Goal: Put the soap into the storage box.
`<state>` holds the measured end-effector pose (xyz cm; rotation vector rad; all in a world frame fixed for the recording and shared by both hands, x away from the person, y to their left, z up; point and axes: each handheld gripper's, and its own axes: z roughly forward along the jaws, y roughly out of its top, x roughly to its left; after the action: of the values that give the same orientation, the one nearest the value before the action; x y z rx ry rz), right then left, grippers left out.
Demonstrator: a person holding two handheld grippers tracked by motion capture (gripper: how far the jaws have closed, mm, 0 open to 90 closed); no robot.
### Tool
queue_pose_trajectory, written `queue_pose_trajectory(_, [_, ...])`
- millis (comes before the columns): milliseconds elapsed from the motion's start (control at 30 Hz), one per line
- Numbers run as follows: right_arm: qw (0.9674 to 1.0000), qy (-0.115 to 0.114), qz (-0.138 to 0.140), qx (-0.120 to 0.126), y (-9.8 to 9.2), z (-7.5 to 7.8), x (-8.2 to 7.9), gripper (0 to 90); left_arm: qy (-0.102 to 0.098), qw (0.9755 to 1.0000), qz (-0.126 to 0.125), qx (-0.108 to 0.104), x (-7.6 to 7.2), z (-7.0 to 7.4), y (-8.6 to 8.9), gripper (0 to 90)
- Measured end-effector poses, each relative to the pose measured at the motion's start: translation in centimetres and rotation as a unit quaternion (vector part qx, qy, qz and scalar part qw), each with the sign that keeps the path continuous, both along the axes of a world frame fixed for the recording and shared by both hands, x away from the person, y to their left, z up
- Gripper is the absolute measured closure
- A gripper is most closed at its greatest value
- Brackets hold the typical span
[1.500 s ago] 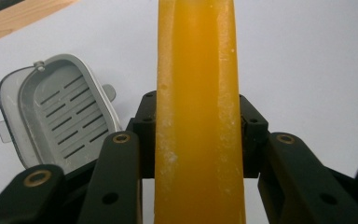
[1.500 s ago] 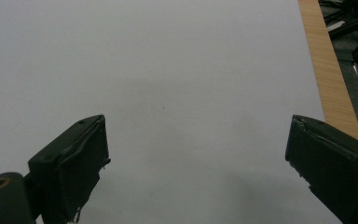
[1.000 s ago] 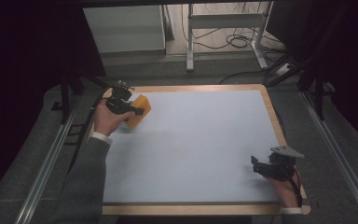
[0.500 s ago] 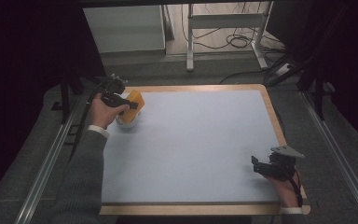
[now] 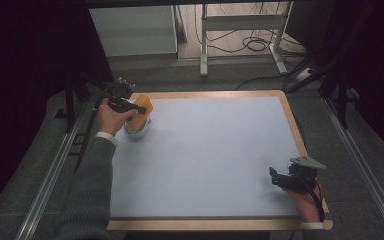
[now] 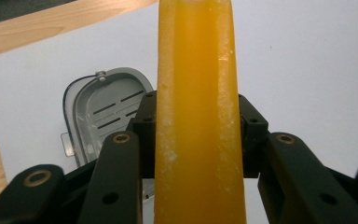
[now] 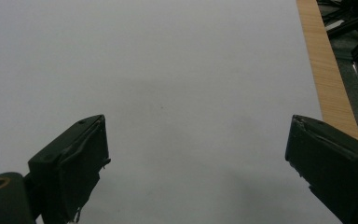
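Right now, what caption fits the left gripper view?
Left tool clamps an orange bar above a grey dish.

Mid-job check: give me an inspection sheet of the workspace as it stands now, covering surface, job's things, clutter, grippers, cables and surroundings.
Surface: pale mat on a wood-edged table, mostly bare.
Job's things: orange bar clamped between the left gripper's jaws; grey slotted dish on the mat beneath it, near the far left corner.
Clutter: nothing seen.
Grippers: left gripper shut on the bar; right gripper open, holding nothing, low over the near right of the mat.
Cables: loose cables on the floor beyond the table.
Surroundings: metal frame legs behind the table; dark curtains at the sides.
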<state>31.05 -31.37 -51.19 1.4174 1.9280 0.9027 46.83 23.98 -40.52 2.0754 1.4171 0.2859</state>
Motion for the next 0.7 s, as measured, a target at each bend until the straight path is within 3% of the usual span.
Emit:
queue_pose_trajectory(433, [1.0,-0.002,-0.002,0.002,-0.2,0.1,-0.1,5.9,0.021,0.9995,0.022,-0.005,1.3,-1.4,0.9,60.8])
queue_pose_trajectory(700, [1.0,-0.004,-0.003,0.001,-0.2,0.2,-0.1,5.9,0.022,0.9992,0.033,-0.008,1.8,-1.7,1.2,60.8])
